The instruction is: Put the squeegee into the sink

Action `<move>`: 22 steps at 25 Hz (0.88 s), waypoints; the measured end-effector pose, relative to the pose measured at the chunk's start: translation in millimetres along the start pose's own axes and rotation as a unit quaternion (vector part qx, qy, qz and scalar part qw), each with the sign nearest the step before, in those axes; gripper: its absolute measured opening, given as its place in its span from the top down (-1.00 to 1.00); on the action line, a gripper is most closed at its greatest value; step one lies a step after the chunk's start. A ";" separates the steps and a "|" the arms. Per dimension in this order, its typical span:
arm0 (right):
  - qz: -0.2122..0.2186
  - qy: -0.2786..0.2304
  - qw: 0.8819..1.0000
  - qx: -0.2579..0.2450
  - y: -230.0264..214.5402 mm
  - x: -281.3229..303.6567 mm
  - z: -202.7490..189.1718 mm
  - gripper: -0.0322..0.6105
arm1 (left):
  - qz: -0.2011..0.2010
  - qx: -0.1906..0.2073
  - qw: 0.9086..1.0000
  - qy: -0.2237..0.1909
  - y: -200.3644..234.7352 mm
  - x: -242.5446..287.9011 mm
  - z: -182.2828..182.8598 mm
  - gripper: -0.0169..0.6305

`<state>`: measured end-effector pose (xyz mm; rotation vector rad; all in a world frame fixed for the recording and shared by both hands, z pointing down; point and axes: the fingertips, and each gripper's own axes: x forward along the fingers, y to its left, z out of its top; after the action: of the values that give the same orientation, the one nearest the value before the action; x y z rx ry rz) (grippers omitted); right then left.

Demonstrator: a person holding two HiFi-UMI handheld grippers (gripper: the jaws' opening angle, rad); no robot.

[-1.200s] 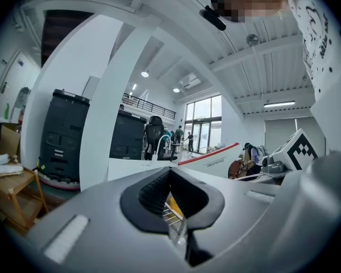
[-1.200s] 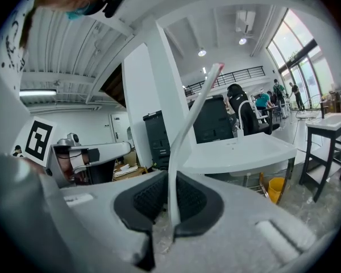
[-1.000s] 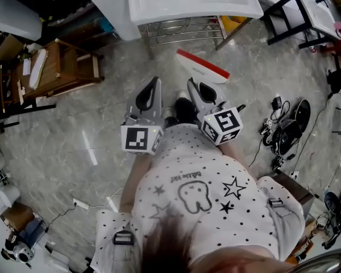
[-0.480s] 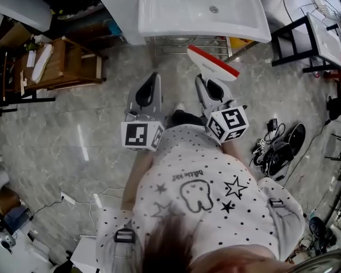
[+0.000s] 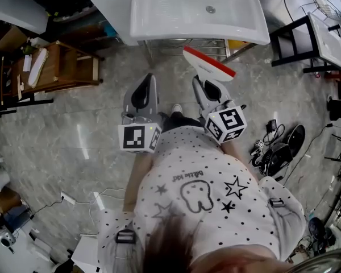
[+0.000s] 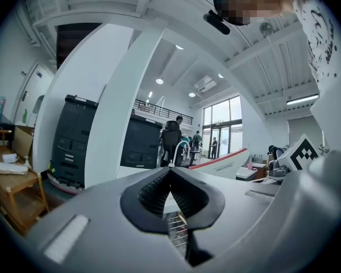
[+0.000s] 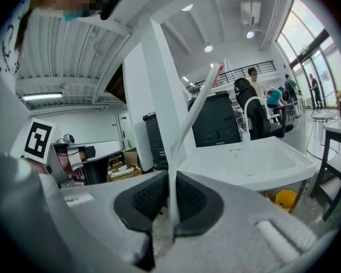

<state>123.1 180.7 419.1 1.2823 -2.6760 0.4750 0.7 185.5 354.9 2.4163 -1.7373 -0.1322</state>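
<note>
My right gripper [image 5: 203,86] is clamped on the thin white handle of the squeegee [image 5: 210,66]. The squeegee stands up out of the jaws and leans a little to the right in the right gripper view. Its red-edged blade lies crosswise in front of me. My left gripper [image 5: 149,80] is just beside it, jaws closed on nothing, so the right hand is the one to carry this.

The sink [image 5: 256,17] lies straight ahead. Its front rim is just past the blade's far end, and the basin looks bare. I judge the rim is what I must lift over. A metal rack [image 5: 179,43] sits under the sink. A wooden stand [image 5: 62,67] is well off to my left and a black table [image 5: 307,21] well off to my right, neither in the way.
</note>
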 end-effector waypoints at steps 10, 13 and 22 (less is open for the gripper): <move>-0.014 0.005 1.000 0.004 -17.8 17.1 5.2 0.83 | -0.026 -0.007 1.000 0.004 0.3 30.9 3.6 0.95; -0.022 0.004 1.000 0.009 -17.6 34.2 10.7 0.83 | -0.031 -0.011 0.999 0.006 16.4 41.0 8.6 0.95; -0.036 -0.002 0.999 0.014 -17.9 73.5 31.8 0.83 | -0.062 -0.012 0.998 0.007 39.4 79.1 28.5 0.95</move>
<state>91.2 105.4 411.9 1.3817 -2.6246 0.5020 -15.5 96.1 335.8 2.5010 -1.5718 -0.1496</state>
